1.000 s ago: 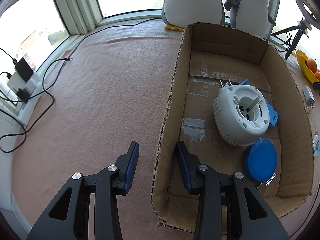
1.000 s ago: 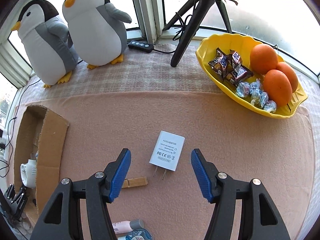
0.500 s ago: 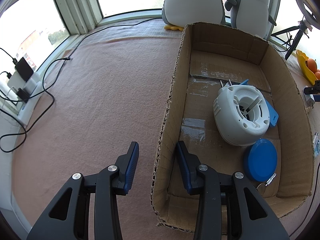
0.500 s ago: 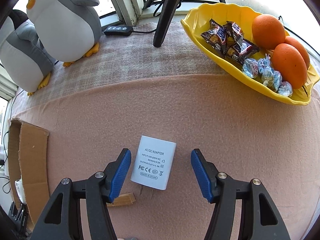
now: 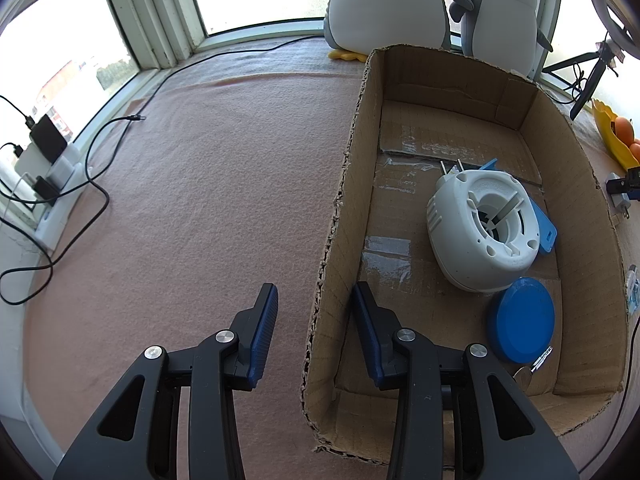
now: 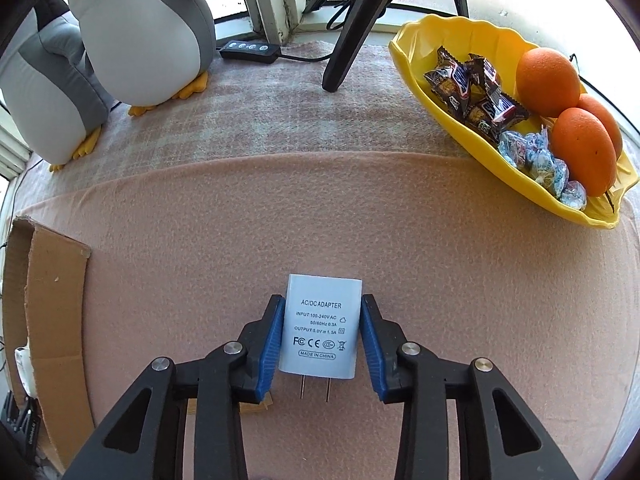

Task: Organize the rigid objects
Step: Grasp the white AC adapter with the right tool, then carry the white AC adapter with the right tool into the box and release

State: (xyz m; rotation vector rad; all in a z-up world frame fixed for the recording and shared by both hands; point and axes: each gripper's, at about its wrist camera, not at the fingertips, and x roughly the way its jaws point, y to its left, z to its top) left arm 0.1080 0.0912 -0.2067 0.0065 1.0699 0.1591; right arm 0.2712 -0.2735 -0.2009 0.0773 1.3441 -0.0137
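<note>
A white AC/DC adapter [image 6: 318,332] lies flat on the pink cloth, prongs toward the camera. My right gripper [image 6: 322,302] is closing around it, and both blue pads [image 6: 272,336] touch its long sides. From the left wrist view, that adapter [image 5: 619,200] sits just outside the right wall of the cardboard box [image 5: 332,240]. My left gripper [image 5: 314,288] hovers with one finger on each side of the box's left wall, jaws apart, holding nothing. Inside the box are a white round device [image 5: 480,232], a blue lid [image 5: 520,326] and a blue flat piece [image 5: 546,228].
A yellow dish [image 6: 414,60] with oranges [image 6: 548,76] and candy stands at the back right. Two plush penguins [image 6: 140,40] and a tripod leg [image 6: 352,32] stand by the window. A wooden clothespin [image 6: 256,404] lies under the right gripper. Cables [image 5: 100,200] and chargers trail at far left.
The right gripper has come down over the adapter and its jaws have closed in onto the adapter's sides. The left gripper and the box contents are unchanged.
</note>
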